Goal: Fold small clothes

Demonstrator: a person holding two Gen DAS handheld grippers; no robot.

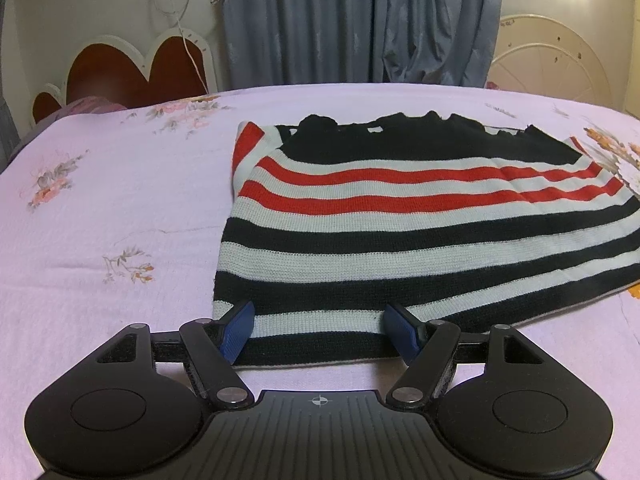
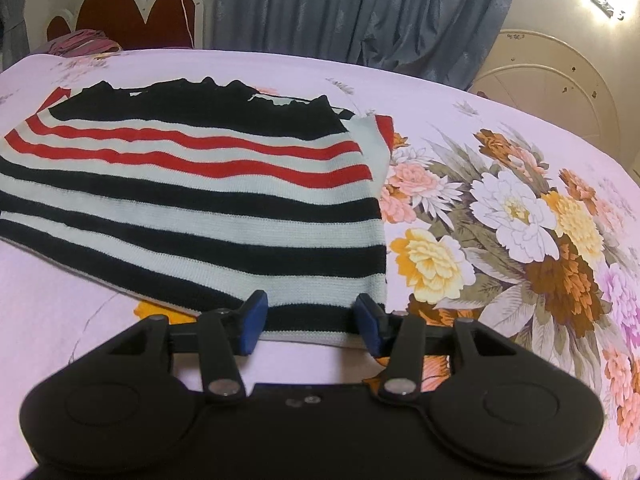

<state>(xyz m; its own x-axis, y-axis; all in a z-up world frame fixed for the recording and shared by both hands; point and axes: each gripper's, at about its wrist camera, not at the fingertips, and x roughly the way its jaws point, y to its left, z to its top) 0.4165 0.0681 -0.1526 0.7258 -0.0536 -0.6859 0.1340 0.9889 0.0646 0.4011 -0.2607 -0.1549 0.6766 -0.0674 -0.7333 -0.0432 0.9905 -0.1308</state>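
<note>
Striped sweater [image 1: 400,232]: black, white, red bands, flat on bedsheet [image 1: 120,200]. Left gripper [image 1: 320,322] and right gripper [image 2: 312,318] jaws apart, straddling hem at 6 o'clock.

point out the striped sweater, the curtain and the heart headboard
striped sweater [image 1: 400,216], left wrist view, middle of its front
curtain [image 1: 340,20], left wrist view, centre folds
heart headboard [image 2: 132,12], right wrist view, red panel

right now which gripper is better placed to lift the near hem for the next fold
Neither clearly. Left gripper straddles the striped sweater's near-left hem corner; right gripper straddles its near-right corner. Both stand open, so probably both together.
</note>
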